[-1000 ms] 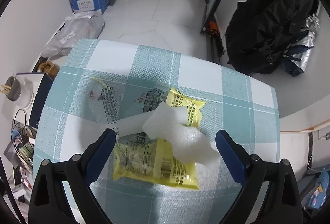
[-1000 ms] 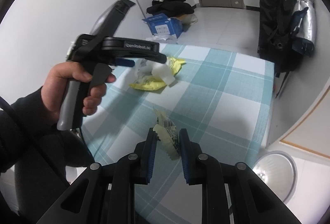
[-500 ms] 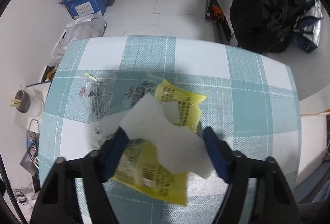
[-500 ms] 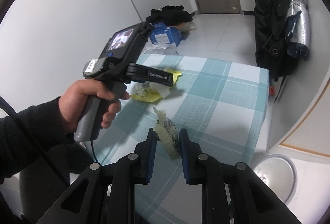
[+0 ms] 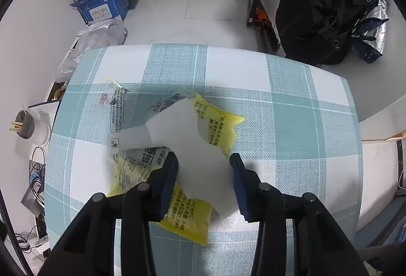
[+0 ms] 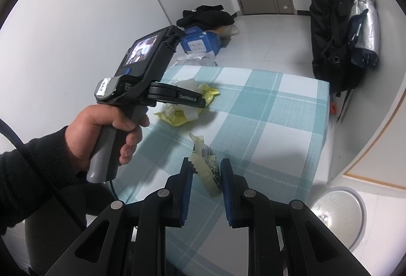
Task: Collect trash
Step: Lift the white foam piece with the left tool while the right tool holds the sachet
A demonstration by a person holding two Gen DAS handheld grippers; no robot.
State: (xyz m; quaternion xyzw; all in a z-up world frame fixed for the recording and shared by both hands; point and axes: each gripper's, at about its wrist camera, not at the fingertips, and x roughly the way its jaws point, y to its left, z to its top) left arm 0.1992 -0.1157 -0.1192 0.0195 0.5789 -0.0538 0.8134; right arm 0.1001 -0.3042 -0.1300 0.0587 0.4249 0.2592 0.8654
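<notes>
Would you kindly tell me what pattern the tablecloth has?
The tablecloth is a teal-and-white check with thin white lines, clearest in the left wrist view.

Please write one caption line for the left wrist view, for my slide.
Left gripper closing around white foam sheet lying over yellow wrappers on checked tablecloth.

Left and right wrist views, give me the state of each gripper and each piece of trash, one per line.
Left gripper: open, fingers either side of the white foam sheet.
Right gripper: shut on pale wrapper.
Pale wrapper: pinched, crumpled.
White foam sheet: lying loose across the yellow packets.
Yellow packets: flat on the tablecloth.
Clear wrapper: flat, untouched.
</notes>
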